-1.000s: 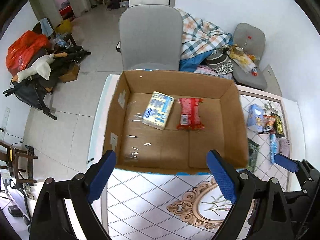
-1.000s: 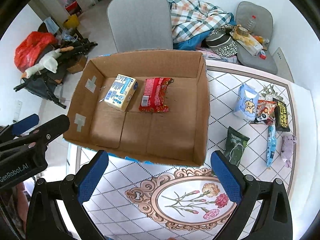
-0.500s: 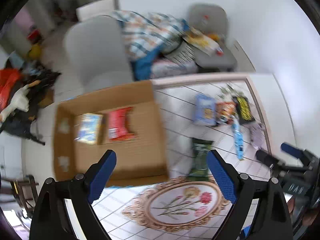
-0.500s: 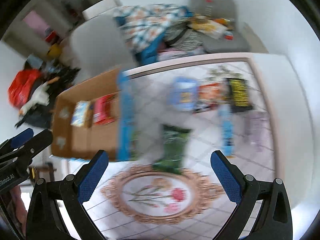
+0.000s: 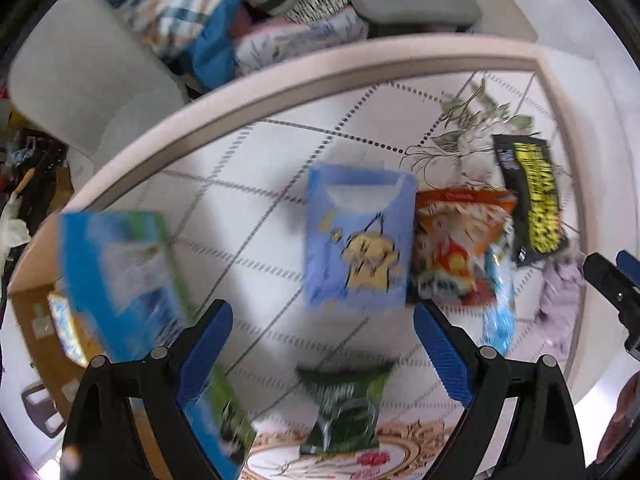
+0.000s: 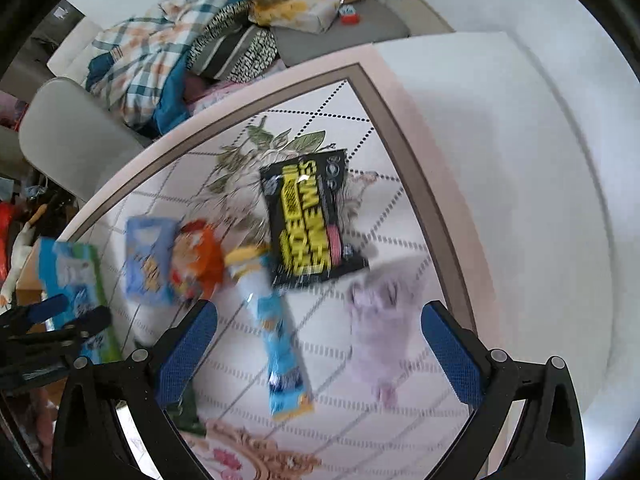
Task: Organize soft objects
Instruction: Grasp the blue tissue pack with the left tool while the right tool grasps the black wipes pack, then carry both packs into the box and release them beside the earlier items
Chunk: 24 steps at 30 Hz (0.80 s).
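Both views are blurred by motion. My left gripper (image 5: 322,346) is open and empty above the table, over a dark green snack bag (image 5: 344,404) and just below a light blue pouch (image 5: 358,240). An orange packet (image 5: 456,244), a black and yellow packet (image 5: 532,200), a long blue sachet (image 5: 498,312) and a lilac soft toy (image 5: 560,300) lie to the right. My right gripper (image 6: 318,350) is open and empty over the blue sachet (image 6: 280,344) and the lilac toy (image 6: 380,328). The black and yellow packet (image 6: 310,220) lies beyond.
The cardboard box (image 5: 36,304) with its blue printed flap (image 5: 116,276) stands at the left of the table. The table's right edge (image 6: 432,208) is close to the toy. A grey chair (image 6: 68,140) and piled clothes (image 6: 160,60) stand behind the table.
Both grippers have swung right, away from the box, and moved closer over the row of packets. Both stay open and empty.
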Available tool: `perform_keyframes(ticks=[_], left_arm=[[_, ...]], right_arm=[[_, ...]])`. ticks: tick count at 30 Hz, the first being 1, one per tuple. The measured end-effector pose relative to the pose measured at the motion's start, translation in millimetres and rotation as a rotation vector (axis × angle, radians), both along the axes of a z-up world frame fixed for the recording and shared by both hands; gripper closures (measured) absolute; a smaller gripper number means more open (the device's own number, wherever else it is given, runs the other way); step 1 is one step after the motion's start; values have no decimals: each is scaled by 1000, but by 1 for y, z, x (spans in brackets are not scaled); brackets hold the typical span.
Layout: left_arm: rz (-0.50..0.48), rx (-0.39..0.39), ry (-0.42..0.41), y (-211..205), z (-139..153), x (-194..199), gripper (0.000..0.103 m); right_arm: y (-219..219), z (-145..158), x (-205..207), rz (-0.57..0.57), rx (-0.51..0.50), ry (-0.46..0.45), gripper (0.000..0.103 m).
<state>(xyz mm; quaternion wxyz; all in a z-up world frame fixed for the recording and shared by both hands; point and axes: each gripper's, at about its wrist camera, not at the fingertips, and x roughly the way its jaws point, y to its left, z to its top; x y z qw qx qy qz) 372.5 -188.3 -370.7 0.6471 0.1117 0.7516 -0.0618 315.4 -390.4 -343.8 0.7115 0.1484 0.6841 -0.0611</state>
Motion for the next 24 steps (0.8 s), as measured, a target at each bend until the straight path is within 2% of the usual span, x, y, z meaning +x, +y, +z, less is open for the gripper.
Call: perform_keyframes(ticks=[5,10,11,12,13,14,18,21,24], left_arm=[[-24,-25,100,-18,-42,7,10],[12,-11,109,-16,-58,8,10],[15,-5,102,-15,-59,7,12],[18,3,98,-14,-60,8,21],[27,-2,102,-12,-62,5,27],[34,-6,109,-9,-62,6,35],[69,-5,86,2,-59,-2,47],[81,-1,78,5,-57,-10,50],[86,-5,64,6,-51,-21,53]], right_arm=[[2,-37,28,24,2,56,0],[6,-74,48,38,20,119,0],[7,-79,50,39,20,124,0],[9,-86,53,37,21,131,0],[9,-90,54,36,24,135,2],[12,-93,56,35,23,139,5],[16,-104,59,40,-37,161,22],[19,-100,58,50,-78,141,44],[17,-99,56,37,-61,143,47]])
